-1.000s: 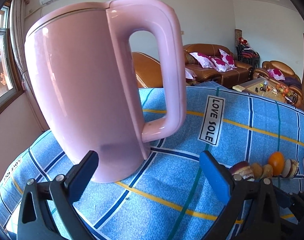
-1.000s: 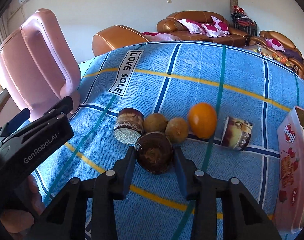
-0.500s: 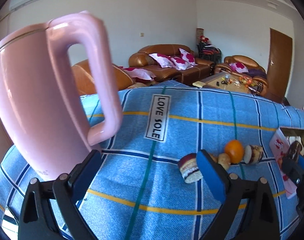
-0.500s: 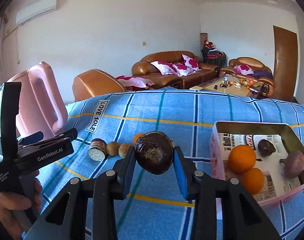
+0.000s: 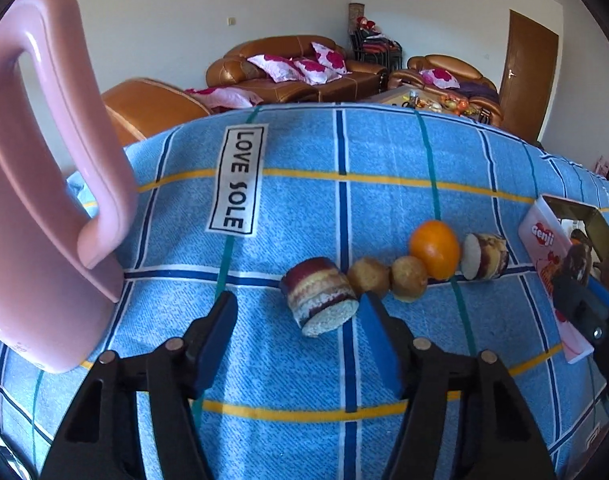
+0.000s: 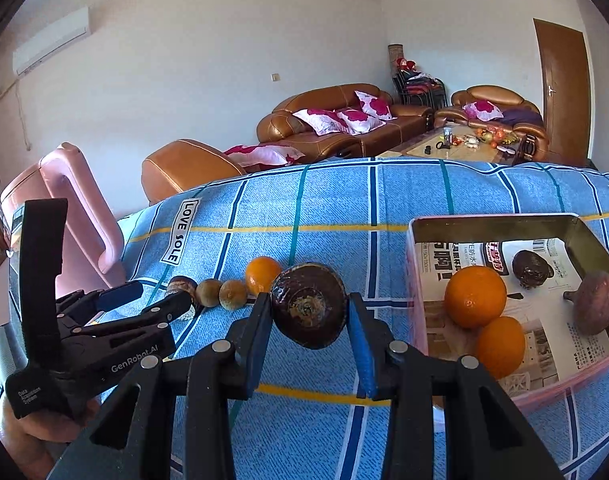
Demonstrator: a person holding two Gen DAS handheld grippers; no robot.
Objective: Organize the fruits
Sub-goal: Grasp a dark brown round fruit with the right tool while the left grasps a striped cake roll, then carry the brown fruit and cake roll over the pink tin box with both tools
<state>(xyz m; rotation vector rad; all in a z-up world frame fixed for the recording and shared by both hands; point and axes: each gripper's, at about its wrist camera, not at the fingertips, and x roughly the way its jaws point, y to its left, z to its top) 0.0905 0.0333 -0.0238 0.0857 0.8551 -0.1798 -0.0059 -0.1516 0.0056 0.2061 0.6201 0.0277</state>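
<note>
On the blue checked cloth (image 5: 304,208) lies a row of produce: a cut purple-banded chunk (image 5: 320,296), two small brown fruits (image 5: 368,276), an orange (image 5: 434,249) and a second cut chunk (image 5: 486,256). My left gripper (image 5: 298,332) points down at the first chunk. Its jaws are closing, with the chunk just ahead between the tips and neither pad touching it. My right gripper (image 6: 308,316) is shut on a dark brown round fruit (image 6: 308,306), held above the cloth just left of the pink box (image 6: 420,264). That box holds two oranges (image 6: 475,297), a dark fruit and a purple tuber.
A tall pink kettle (image 5: 36,200) stands at the left of the cloth, close to my left gripper. The right gripper (image 5: 584,308) shows at the right edge of the left wrist view, in front of the box (image 5: 544,240). Sofas and a coffee table stand behind.
The left gripper has swung right from the kettle to the fruit row and its jaws have narrowed. The right gripper has lifted the dark fruit off the cloth and carried it right, up to the box.
</note>
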